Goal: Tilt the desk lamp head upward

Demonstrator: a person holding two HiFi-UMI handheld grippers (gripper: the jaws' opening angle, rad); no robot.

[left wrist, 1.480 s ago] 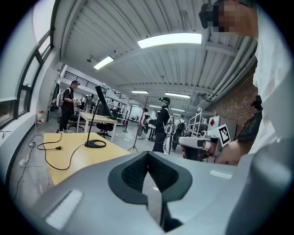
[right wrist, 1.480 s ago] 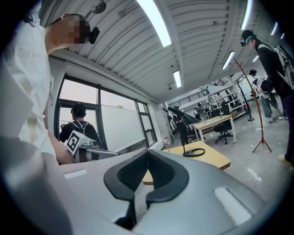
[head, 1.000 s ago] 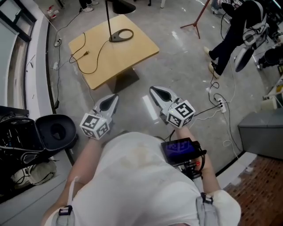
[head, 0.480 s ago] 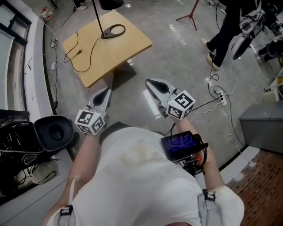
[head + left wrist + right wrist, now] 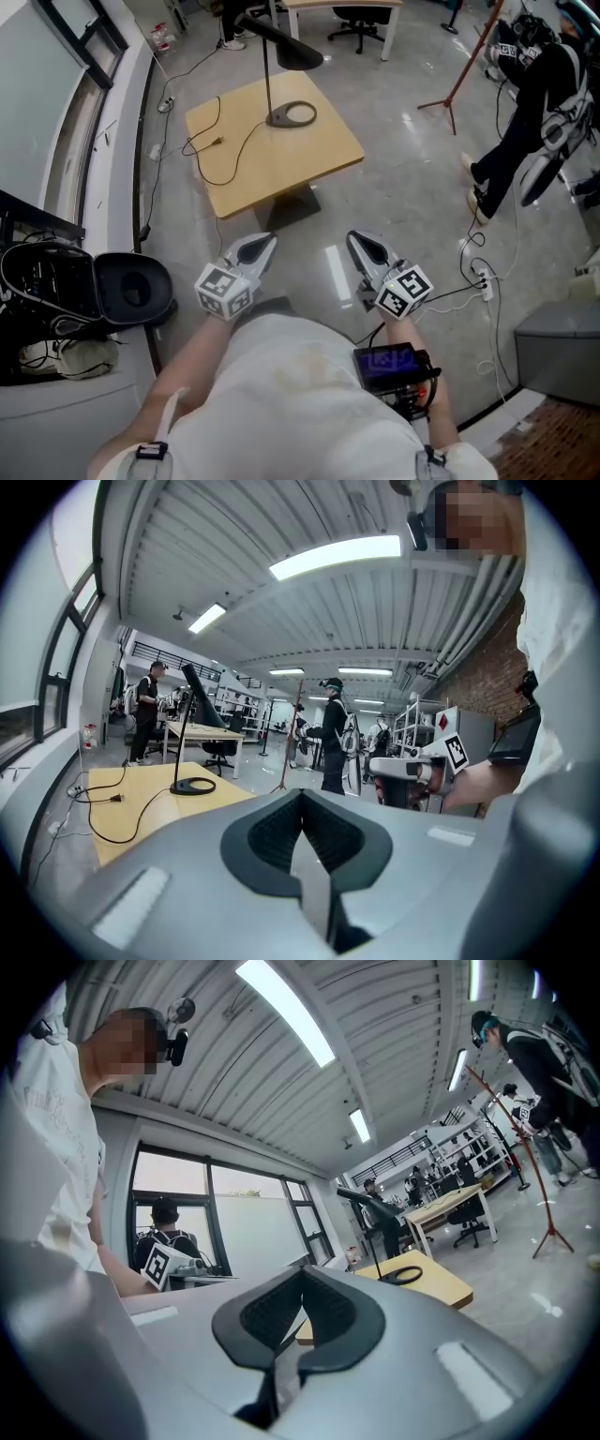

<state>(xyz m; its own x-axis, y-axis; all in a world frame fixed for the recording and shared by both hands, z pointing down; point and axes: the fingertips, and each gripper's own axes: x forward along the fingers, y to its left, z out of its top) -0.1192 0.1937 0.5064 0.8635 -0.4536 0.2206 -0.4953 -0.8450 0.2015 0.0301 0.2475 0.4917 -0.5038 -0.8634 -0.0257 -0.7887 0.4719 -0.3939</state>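
Note:
A black desk lamp stands on a small wooden table [image 5: 319,164]. Its ring base [image 5: 292,115] sits near the table's far edge, its thin pole [image 5: 266,80] rises upright, and its dark head [image 5: 286,47] slopes down to the right. A black cord [image 5: 230,155] runs from the base across the tabletop. My left gripper [image 5: 262,245] and right gripper [image 5: 361,243] are both shut and empty, held close to my body, well short of the table. In the left gripper view the lamp [image 5: 192,724] shows at the left; in the right gripper view the lamp [image 5: 380,1227] shows right of centre.
A black round stool [image 5: 131,286] stands at the left by a window wall. A red tripod [image 5: 459,84] and a person in black [image 5: 530,103] are at the right. Cables and a power strip [image 5: 483,281] lie on the grey floor. A desk and an office chair [image 5: 361,19] stand behind the table.
The view has swung, so the table and lamp now sit further right and lower in the picture. Both grippers stay shut and have shifted right and down in the frame.

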